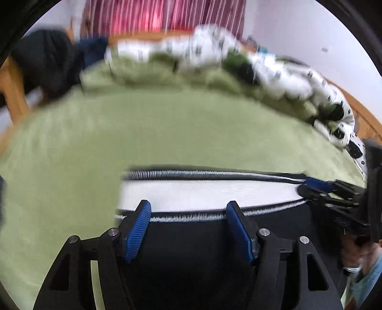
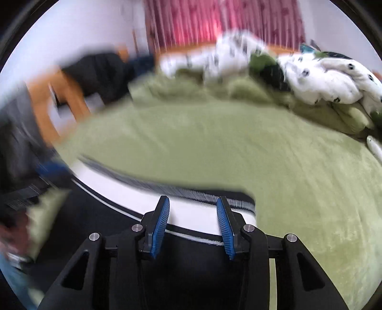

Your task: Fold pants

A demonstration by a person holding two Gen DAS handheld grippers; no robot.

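Pants: black pants (image 1: 191, 240) with a broad white waistband (image 1: 210, 193) lie across the lower centre of the left wrist view, on a green bedspread (image 1: 167, 133); in the right wrist view the waistband (image 2: 191, 214) runs from centre left to lower centre.
Left gripper: the left gripper (image 1: 188, 229) sits low in its frame, blue pads (image 1: 138, 233) spread wide, nothing between them; the tips hover at the band's near edge.
Right gripper: the right gripper (image 2: 193, 226) likewise has its fingers parted and empty, over the band's right end; it also shows at the right edge of the left view.
Backdrop: a rumpled white spotted duvet (image 2: 322, 78) lies upper right, a red curtain (image 2: 224, 21) at top.
Image quality: both views are motion-blurred, so contact with the cloth cannot be judged.
Risk: pinching only the top layer of the waistband would likely let the lower layer sag and skew the fold.
Risk: uneven grips at the two ends could twist the band.
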